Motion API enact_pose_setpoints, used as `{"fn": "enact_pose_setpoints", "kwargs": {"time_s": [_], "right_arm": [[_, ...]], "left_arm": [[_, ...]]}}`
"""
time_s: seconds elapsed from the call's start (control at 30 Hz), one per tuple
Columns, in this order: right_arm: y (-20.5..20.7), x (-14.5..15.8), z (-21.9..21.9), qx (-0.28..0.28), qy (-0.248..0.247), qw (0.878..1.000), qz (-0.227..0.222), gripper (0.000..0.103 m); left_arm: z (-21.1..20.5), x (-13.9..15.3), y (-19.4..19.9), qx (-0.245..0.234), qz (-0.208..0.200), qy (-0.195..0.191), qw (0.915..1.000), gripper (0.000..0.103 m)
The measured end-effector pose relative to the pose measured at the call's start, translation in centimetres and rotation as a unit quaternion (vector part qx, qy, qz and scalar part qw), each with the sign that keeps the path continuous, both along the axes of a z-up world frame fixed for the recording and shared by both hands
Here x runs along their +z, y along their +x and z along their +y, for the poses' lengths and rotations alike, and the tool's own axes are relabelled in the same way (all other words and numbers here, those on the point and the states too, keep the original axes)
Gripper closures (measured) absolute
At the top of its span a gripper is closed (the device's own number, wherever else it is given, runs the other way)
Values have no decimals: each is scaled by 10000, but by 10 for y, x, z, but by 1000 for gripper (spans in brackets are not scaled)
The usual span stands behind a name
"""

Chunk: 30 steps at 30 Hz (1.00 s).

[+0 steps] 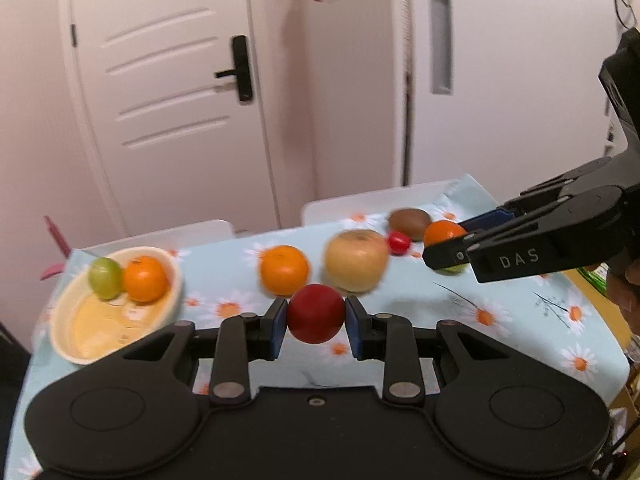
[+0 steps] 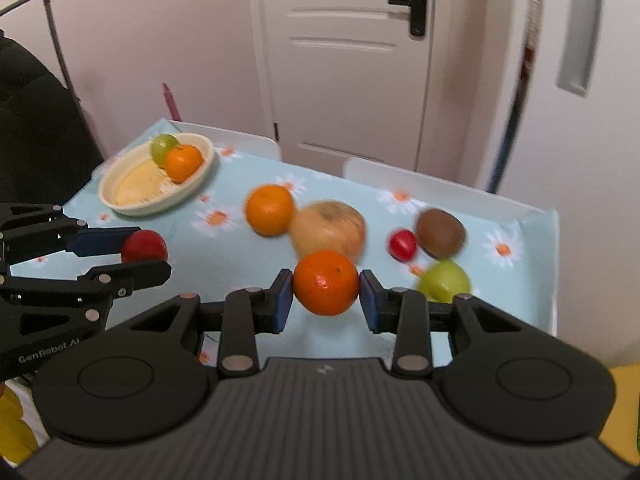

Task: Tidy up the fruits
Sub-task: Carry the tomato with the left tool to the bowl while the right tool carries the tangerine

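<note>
My left gripper (image 1: 316, 316) is shut on a dark red round fruit (image 1: 316, 313), held above the tablecloth; it shows at the left of the right wrist view as the red fruit (image 2: 145, 246). My right gripper (image 2: 326, 294) is shut on an orange (image 2: 326, 282), also lifted off the table; in the left wrist view that orange (image 1: 443, 233) peeks out at the right. A cream oval bowl (image 1: 72, 336) at the table's left holds a green fruit (image 1: 105, 278) and an orange (image 1: 145, 279).
On the daisy-print tablecloth (image 2: 224, 248) lie a loose orange (image 2: 269, 210), a large yellowish apple (image 2: 330, 226), a small red fruit (image 2: 403, 244), a brown kiwi (image 2: 440, 234) and a green fruit (image 2: 444, 280). White chair backs (image 2: 424, 184) and a door (image 2: 344, 60) stand behind.
</note>
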State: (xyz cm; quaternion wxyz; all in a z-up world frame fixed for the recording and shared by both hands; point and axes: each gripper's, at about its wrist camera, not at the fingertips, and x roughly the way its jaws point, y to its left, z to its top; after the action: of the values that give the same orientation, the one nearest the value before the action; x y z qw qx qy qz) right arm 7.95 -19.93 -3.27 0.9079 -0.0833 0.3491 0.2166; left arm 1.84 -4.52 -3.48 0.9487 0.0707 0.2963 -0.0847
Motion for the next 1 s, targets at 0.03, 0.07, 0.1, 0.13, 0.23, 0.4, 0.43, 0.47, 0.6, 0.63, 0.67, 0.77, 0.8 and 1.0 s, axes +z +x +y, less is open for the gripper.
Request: {"fn": "enact_pose_setpoints", "kwargs": {"time_s": [0.03,0.07,0.1,0.13,0.23,0.4,0.43,0.47,0.6,0.63,0.67,0.77,0.8,1.0], "right_arm": [[1,2,7,37,20,10000,-8,52],[2,5,14,90,156,9998,-31,52],[3,7,22,132,171,9998,-39,52],[4,9,29,170,184,9997,-48,52],[8,15,55,278,232,9993,-46,52],[16,21,97,431,267,9987,-29,52],[18,21,106,452,266,9986,-24,52],[20,22,114,459,244,9986,-11,52],[32,21,147,515,243,9984,32,52],[34,19,154,524,239,9983,42,52],[38,18,161,532,228,9983,61,53],[47,11,183,549,184,9983,118,52],[51,8,190,551,172,9982,142,52],[70,-8,226,502,54,9984,258,53]], "left_arm": [[8,4,0,56,-17,4,10000,69],[15,6,0,103,-31,12,9999,69],[22,9,0,151,-45,22,9999,69],[30,12,0,194,-53,29,9998,69],[52,18,4,313,-66,52,9995,69],[91,26,13,450,-77,127,9989,69],[100,27,16,477,-74,138,9987,69],[107,28,18,500,-72,146,9986,69],[139,28,32,576,-44,176,9982,69],[146,27,36,589,-35,181,9981,69],[153,26,40,601,-22,187,9980,69],[174,20,54,637,31,198,9978,69],[181,17,56,641,55,196,9977,69],[218,-2,86,629,242,174,9976,69]]}}
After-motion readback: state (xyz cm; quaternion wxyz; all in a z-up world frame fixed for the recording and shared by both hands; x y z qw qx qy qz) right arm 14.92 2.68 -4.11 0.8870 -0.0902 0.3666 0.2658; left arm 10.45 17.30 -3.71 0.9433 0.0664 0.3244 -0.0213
